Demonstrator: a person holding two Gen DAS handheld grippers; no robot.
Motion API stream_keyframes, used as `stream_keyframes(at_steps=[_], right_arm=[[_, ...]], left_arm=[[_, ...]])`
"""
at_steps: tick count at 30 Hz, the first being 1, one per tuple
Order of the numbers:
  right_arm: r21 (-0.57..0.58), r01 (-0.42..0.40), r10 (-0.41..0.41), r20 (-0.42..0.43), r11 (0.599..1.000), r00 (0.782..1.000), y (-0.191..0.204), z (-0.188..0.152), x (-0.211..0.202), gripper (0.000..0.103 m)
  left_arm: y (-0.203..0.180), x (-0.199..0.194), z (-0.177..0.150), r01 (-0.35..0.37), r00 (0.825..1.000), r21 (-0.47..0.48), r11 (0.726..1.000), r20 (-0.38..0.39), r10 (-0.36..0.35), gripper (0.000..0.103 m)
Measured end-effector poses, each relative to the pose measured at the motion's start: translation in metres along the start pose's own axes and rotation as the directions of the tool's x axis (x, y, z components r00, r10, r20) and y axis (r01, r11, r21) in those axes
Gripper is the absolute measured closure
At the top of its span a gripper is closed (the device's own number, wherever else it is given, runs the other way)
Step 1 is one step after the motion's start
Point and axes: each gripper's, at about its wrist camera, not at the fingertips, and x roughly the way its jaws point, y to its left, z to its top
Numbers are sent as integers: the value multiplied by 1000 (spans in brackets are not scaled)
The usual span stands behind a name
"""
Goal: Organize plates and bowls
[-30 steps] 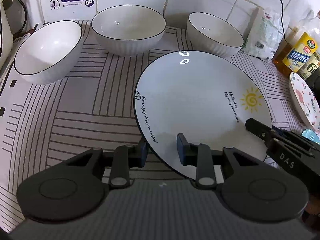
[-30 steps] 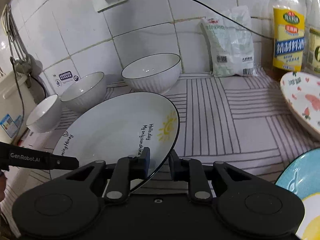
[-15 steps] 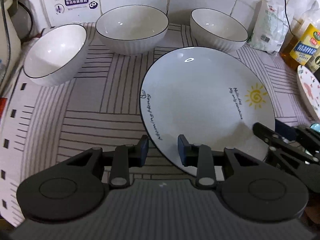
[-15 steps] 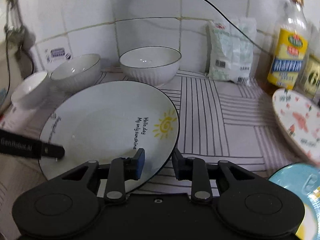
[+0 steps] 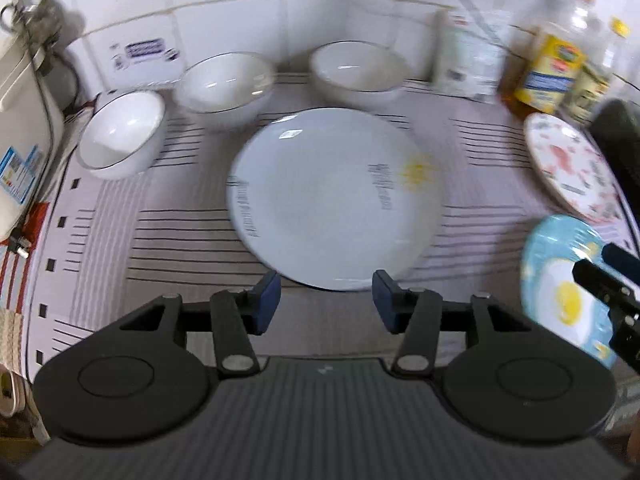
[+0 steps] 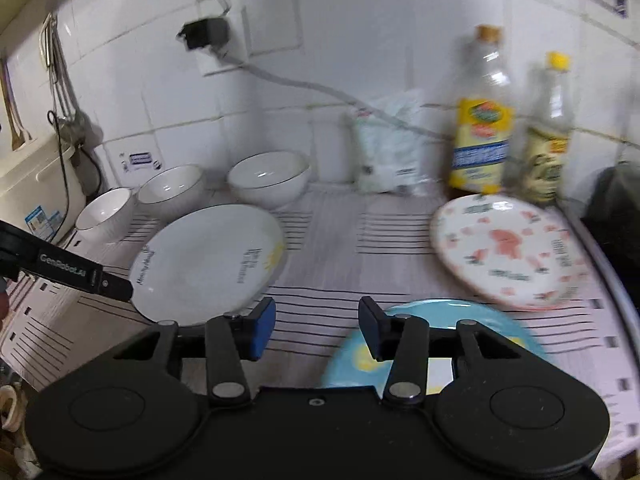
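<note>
White plate (image 5: 336, 196) lies flat, sun motif (image 5: 416, 170) toward bottles (image 5: 552, 68).

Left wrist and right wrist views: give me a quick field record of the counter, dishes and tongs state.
surface: striped cloth on a counter against a tiled wall
white plate: sun-print plate lying flat on the cloth, nothing gripping it
bowls: three white bowls in a row behind the plate
other plates: pink-patterned plate; blue plate nearest the right tongs
left tongs: jaws opening, nothing between them
right tongs: jaws opening, nothing between them
background: two bottles, white bag
</note>
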Motion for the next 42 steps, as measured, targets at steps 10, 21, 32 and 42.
stream_keyframes(at_steps=[10,21,32,42], right_arm=[[-23,161,-160,37,987,986,-72,-36,-56,40],[-34,163,-163,-5,986,987,-114,-84,-40,40],[175,52,-45,-44,983,998,-149,-105,-16,44],[284,-19,35,-52,959,998,-164,-109,-8,79]], left_arm=[[-93,-3,-37,99,994,48,994,-40,-97,51],[-147,34,-61,100,991,25,995,-89,-97,46],[-166,67,-56,57,991,25,998,-121,-54,55],[-172,73,-48,113,987,22,993,-121,-110,80]])
